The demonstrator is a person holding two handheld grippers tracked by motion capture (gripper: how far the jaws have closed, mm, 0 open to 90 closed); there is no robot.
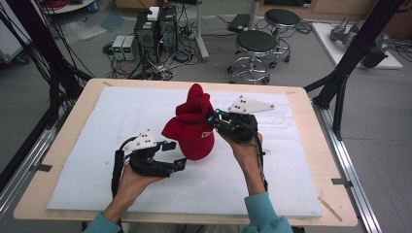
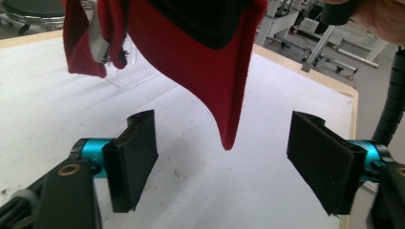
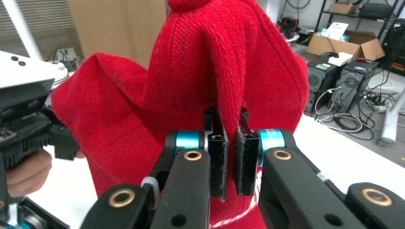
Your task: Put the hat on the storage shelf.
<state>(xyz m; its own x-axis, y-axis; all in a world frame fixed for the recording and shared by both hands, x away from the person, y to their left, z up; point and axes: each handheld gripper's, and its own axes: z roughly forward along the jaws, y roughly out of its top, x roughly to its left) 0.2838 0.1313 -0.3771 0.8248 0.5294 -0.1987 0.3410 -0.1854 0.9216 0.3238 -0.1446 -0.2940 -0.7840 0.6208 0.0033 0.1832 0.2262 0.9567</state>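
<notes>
Counter (image 1: 58, 160) with white foam sheet (image 1: 97, 145) carries the scene; red knit hat (image 1: 193, 127) hangs above its middle, pinched by the right gripper (image 3: 228, 157), jaws closed on the fabric. Left gripper (image 2: 222, 162) gapes wide just below the hat's hanging edge, holding nothing.

High view: fixed above the person's edge of the tabletop (image 1: 73, 126), facing forward and down; takes in the whole white mat, both forearms, floor and stools beyond.

Left gripper view: rides low on the left claw (image 2: 224, 157), looking along its wide-apart jaws and slightly up at the red knit hat (image 2: 200, 62) hanging close above.

Right gripper view: on the right claw (image 3: 229, 152), very near, hat cloth pinched between its jaws.

Shared by all three: the hat (image 1: 194, 128). The right view also catches the left claw at its left edge.
</notes>
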